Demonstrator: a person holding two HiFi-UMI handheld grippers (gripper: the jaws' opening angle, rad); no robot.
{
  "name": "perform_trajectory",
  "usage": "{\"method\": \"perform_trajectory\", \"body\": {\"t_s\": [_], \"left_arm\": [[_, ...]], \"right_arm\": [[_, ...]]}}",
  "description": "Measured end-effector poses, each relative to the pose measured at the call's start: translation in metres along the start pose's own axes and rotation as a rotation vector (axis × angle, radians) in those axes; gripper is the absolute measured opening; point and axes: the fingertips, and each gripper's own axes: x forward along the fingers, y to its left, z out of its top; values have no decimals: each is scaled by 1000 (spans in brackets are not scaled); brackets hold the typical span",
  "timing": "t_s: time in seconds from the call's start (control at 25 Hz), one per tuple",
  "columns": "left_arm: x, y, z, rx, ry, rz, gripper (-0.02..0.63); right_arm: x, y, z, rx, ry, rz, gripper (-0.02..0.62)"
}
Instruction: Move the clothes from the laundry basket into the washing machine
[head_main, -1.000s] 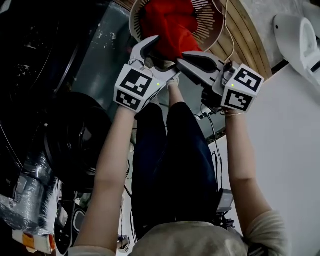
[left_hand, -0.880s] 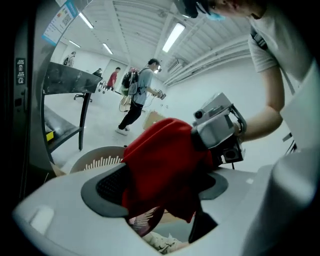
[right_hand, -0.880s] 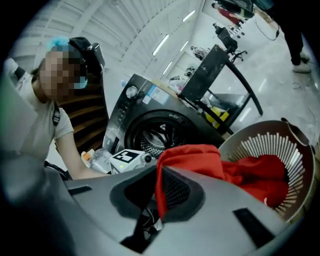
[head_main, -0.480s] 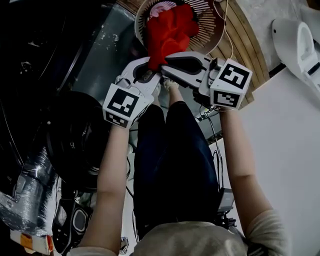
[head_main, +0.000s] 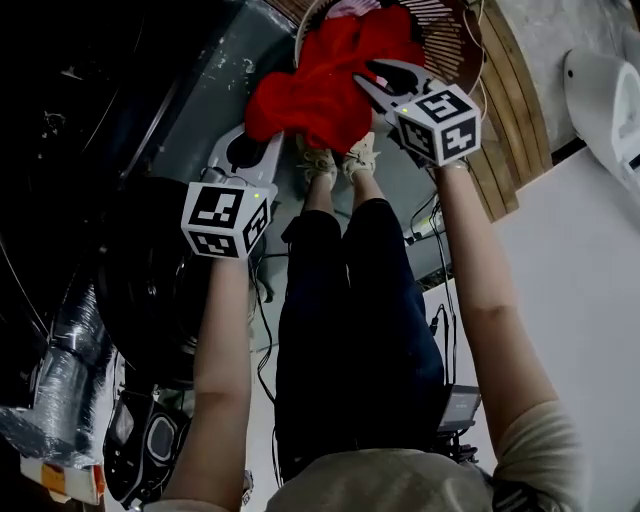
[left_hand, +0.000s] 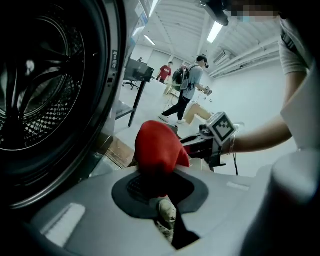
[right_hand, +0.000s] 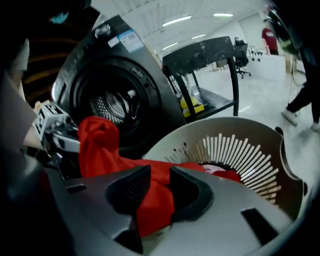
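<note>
A red garment (head_main: 320, 90) hangs bunched between my two grippers, above the rim of the white slatted laundry basket (head_main: 455, 45). My left gripper (head_main: 262, 140) is shut on one end of it. In the left gripper view the red cloth (left_hand: 157, 147) bulges out of the closed jaws of that gripper (left_hand: 159, 175), beside the washing machine's open drum (left_hand: 40, 90). My right gripper (head_main: 385, 82) is over the basket and its jaws are opening. The red cloth (right_hand: 155, 200) still lies in the gap of the right gripper (right_hand: 160, 175). More clothes show in the basket (right_hand: 250, 150).
The dark washing machine (right_hand: 115, 102) stands at the left, with its round door (head_main: 150, 290) swung open below my left arm. The person's legs and shoes (head_main: 335, 160) stand between machine and basket. A black table (right_hand: 210, 55) and walking people (left_hand: 187, 90) are behind.
My left gripper went from open to shut on the red garment and pulled it left toward the machine. My right gripper moved over the basket and its jaws have spread.
</note>
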Motion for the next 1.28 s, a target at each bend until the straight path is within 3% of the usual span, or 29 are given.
{"method": "perform_trajectory", "body": {"t_s": [0.08,0.16,0.32,0.48,0.52,0.56,0.68,0.96,1.2,1.28], "left_arm": [[2,9,-3,-8,5,10,44],[5,17,-5,-16,9,18,45],[7,27,-12,-43,11,40,46],[10,34,-18,-57,2,50,46],[10,34,-19,-61,0,51,46],[11,33,-20,-64,-1,51,46],[14,31,-19,-83,-5,53,46],[20,8,-4,-99,-42,31,48],[28,-30,18,-79,-90,-62,52],[31,-42,26,-76,-119,-106,107]], "right_arm": [[29,-20,-14,-89,77,-55,108],[54,-36,-28,-152,155,-64,168],[88,-55,-64,-211,308,5,250],[100,-65,-86,-285,403,27,244],[101,-66,-88,-294,402,22,191],[102,-66,-87,-291,392,18,116],[97,-64,-77,-236,332,-7,32],[25,-35,-9,46,35,18,26],[-38,44,41,74,-115,189,26],[-52,66,58,74,-151,227,26]]}}
